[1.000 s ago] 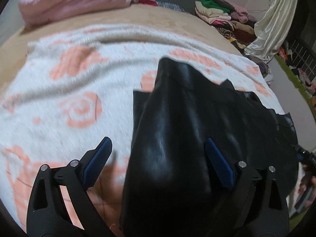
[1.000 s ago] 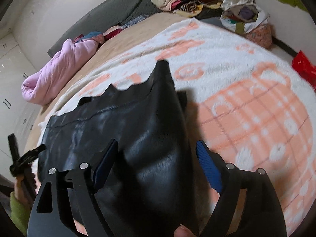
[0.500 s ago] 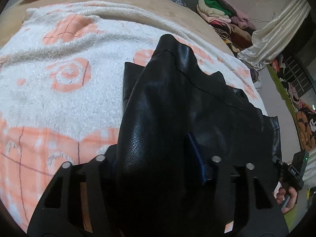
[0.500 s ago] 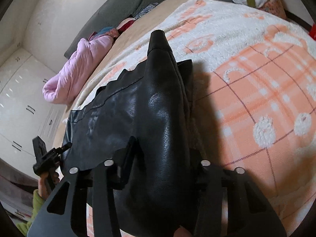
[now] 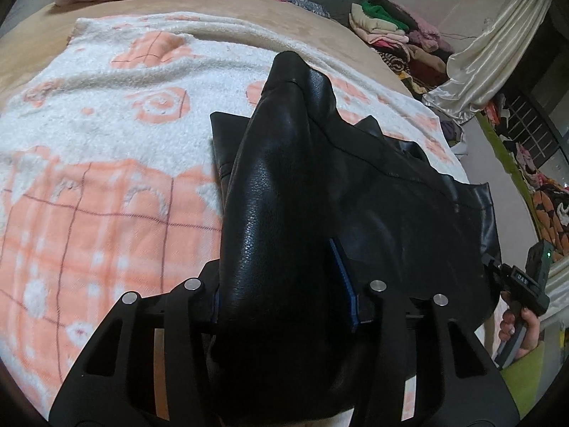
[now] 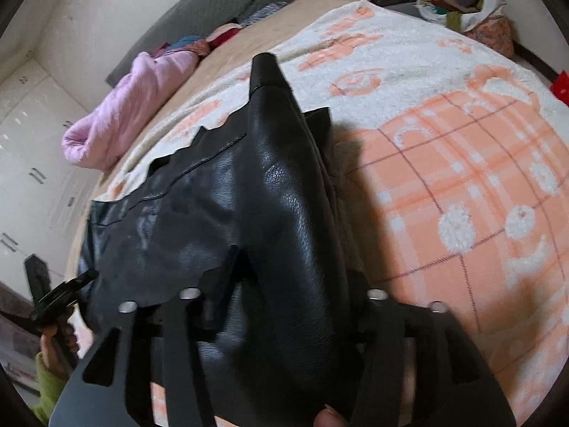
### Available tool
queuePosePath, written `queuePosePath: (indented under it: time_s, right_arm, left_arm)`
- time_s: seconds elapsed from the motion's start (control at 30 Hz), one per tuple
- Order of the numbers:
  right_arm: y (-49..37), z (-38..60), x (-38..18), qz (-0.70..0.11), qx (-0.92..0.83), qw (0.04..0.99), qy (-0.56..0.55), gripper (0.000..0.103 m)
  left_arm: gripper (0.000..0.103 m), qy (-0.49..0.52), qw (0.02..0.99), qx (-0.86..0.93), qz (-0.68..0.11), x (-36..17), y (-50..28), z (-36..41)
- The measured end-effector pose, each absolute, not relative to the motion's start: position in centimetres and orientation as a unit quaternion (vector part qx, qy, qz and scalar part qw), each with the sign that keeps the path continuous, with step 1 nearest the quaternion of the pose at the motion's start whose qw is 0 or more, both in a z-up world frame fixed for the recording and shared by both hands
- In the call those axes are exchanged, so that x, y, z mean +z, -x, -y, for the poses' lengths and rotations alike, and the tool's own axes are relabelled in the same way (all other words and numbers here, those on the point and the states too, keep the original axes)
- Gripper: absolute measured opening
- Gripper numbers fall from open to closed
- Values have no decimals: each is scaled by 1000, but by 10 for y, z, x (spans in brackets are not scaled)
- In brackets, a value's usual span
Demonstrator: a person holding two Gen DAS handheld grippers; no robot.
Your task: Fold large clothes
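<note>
Leather jacket (image 5: pixel 284 235), black and glossy, lies on the bed's patterned blanket (image 5: pixel 106 163), its two side parts drawn up into ridges, presumably so they can be folded inward. Nearest, one ridge runs between the jaws of the left gripper (image 5: pixel 281 284), which are closing on it. The right gripper (image 6: pixel 284 299) straddles the other ridge, its jaws easing apart with leather between them. Farther off lie a pink quilt (image 6: pixel 124 106) and stacked clothes (image 5: pixel 398 35).

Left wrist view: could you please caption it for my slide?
Left gripper closing on a black leather garment lying on an orange-and-white blanket.
</note>
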State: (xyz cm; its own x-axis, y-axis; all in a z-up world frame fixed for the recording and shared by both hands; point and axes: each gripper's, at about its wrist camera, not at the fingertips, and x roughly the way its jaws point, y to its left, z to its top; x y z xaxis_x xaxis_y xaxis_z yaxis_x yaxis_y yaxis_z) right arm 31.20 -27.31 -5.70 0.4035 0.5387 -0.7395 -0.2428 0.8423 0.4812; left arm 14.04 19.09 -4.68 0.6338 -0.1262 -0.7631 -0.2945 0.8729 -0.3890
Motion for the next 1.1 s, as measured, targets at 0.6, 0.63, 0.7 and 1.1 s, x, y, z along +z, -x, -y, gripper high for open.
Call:
queuePosePath:
  time_s: [0.6,0.63,0.7,1.1]
  right_arm:
    - [-200,143,0,-355,279,892,27,67]
    - [-198,133,-3,-358,285,888,35,66]
    - [-193,117,-7,-366,288,884,45,65]
    - [-193,79,-53,-429,268,859,80,59]
  left_arm:
    - [55,216,875,58,-429,-42,-135,-191]
    - [57,214,876,60,-428,-41,-135,-192]
    - [64,209,878,64,-427,-39,-134,-195]
    - [78,231,864,48,-445,-52,-159,-220]
